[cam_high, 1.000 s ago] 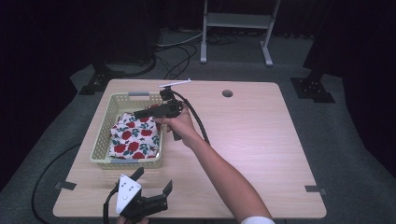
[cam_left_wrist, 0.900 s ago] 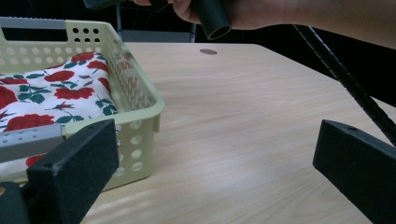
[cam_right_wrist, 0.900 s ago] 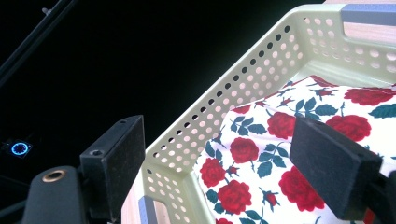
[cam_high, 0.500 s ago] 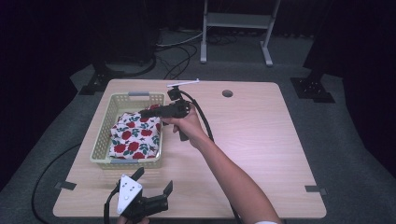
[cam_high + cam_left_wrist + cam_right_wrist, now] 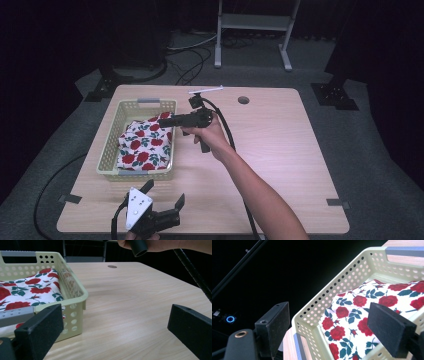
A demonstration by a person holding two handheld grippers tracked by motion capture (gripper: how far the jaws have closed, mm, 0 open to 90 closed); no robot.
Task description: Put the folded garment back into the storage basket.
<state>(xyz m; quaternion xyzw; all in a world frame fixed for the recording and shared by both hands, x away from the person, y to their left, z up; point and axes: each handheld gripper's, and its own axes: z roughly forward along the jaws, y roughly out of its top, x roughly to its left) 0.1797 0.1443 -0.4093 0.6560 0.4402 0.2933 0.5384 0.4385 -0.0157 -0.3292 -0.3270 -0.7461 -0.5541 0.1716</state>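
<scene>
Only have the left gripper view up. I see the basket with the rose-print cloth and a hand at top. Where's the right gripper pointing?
Observer: The right gripper hangs above the basket's right rim, aimed across it at the rose-print cloth.
Operator: Is it holding anything?
Observer: No. In the right gripper view its jaws stand wide apart with nothing between them, and the cloth lies folded below.
Operator: And where does my gripper sit on the table?
Observer: The left gripper is at the table's near edge, in front of the basket, jaws open.
</scene>
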